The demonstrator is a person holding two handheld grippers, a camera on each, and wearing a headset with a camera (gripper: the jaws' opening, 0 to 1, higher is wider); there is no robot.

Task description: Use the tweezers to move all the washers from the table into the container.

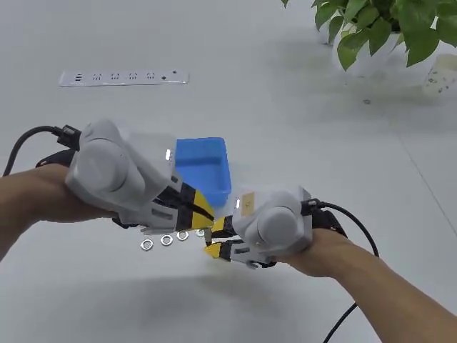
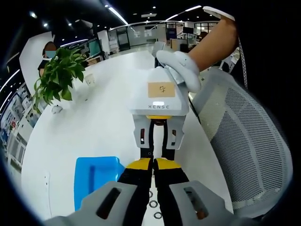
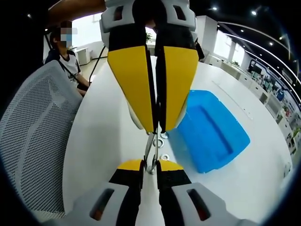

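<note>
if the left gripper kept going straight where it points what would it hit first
The right gripper, almost tip to tip with it; the tweezers bridge the small gap between them.

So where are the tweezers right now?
In the right gripper view, the tweezers span between the left gripper and right gripper, beside the washers, just left of the container.
</note>
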